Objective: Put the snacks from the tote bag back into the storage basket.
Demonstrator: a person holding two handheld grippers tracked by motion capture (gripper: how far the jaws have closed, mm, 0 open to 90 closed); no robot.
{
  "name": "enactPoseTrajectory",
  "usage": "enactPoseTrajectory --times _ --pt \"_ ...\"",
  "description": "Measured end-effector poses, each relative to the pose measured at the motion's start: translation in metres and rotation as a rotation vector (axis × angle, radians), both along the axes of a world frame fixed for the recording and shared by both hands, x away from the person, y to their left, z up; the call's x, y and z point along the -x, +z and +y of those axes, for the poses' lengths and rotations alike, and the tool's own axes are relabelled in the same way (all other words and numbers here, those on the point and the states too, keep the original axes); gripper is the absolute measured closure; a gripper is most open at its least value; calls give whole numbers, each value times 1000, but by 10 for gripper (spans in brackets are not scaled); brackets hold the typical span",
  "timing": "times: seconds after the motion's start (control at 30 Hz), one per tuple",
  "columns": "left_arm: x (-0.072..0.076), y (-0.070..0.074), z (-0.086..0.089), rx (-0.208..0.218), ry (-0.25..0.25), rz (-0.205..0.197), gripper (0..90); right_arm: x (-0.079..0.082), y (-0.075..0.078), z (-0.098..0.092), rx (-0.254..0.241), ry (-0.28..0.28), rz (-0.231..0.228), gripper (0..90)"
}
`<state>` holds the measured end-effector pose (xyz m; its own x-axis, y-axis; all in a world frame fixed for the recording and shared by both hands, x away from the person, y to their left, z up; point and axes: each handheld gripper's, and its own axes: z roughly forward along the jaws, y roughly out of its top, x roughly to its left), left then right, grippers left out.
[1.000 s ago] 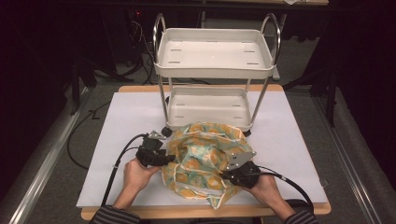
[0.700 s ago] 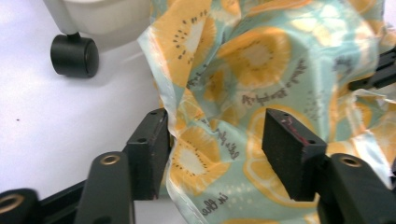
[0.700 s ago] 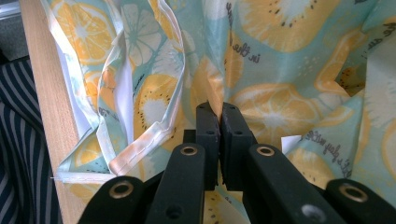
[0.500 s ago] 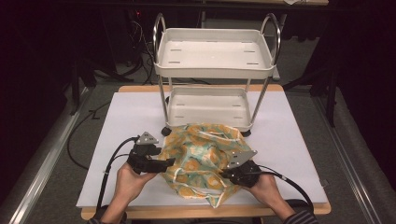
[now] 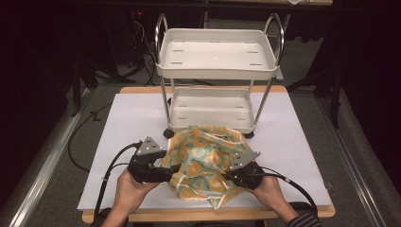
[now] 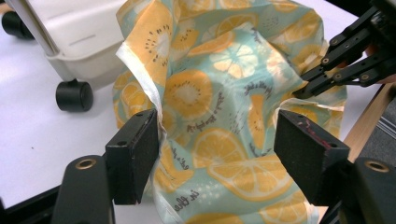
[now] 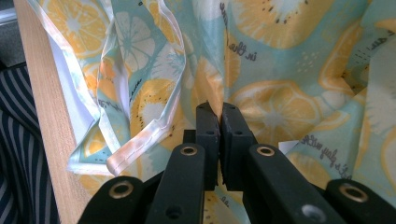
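2 tongs flank the cloth point(image 5: 208, 161); cart point(image 5: 217, 61) stands just behind.

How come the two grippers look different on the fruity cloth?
The left gripper has its jaws wide apart, just opened, with the cloth loose between them; the right gripper has its jaws squeezed shut on a fold of the cloth. In the high view, the left gripper sits at the cloth's left edge, while the right gripper sits at its right side. Both are black, each held in one hand, and both point into the same cloth.
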<state>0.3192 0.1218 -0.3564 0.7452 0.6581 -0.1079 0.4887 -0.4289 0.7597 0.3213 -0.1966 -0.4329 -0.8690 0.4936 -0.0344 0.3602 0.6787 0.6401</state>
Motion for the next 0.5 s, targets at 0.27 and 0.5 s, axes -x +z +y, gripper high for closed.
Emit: enactPoseTrajectory --times 0.27,0.5 --pt "-4 -13 -19 -74 -27 10 320 -1 1 0 -5 -1 -2 883" --pt "-15 -31 -40 -124 -62 49 344 0 1 0 -14 1 -1 883"
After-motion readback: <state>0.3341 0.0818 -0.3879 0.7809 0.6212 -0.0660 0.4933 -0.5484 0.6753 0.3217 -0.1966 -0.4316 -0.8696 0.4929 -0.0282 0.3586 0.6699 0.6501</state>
